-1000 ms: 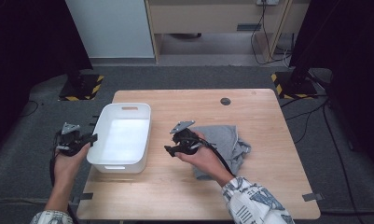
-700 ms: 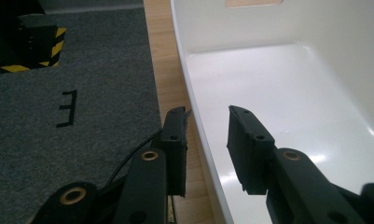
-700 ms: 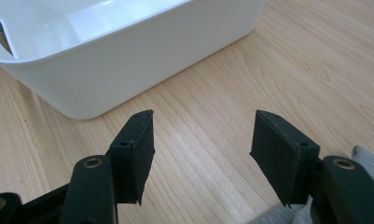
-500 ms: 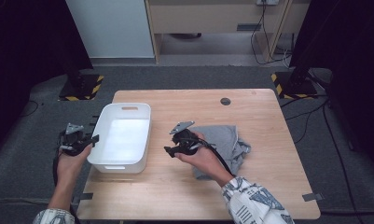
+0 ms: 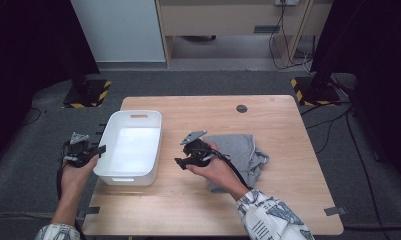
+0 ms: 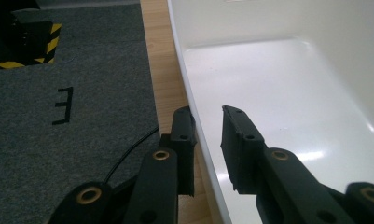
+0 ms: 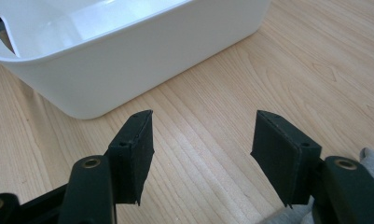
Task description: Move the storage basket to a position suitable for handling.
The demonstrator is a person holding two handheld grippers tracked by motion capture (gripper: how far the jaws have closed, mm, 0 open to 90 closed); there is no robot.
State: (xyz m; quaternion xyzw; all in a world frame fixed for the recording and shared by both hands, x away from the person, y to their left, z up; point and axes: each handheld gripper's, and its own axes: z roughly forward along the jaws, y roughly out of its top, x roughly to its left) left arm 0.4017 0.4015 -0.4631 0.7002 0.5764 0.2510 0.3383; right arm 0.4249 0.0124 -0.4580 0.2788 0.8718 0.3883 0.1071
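Observation:
A white plastic bin (image 5: 138, 114) stands on the left part of the wooden table (image 5: 288, 130), and it holds nothing. My left gripper (image 5: 99, 149) reaches over the bin's left wall from off the table's edge. In the left gripper view, the left gripper (image 6: 205, 116) straddles that wall (image 6: 194, 116), one jaw outside and one inside. Its jaws have just been closing, and a gap still shows on the inner side. My right gripper (image 5: 180, 155) hovers open over bare wood between the bin (image 7: 152, 60) and a crumpled grey cloth (image 5: 240, 150). Nothing lies between the right gripper (image 7: 203, 126) jaws.
Grey carpet (image 6: 82, 84) surrounds the table, with yellow-and-black striped bases (image 5: 88, 95) at the far left and far right. A round dark grommet (image 5: 242, 108) sits near the table's far edge. A corner of the grey cloth (image 7: 373, 156) lies beside the right jaw.
The left gripper's jaws have narrowed a little around the bin's wall. Both hands have stayed where they were.

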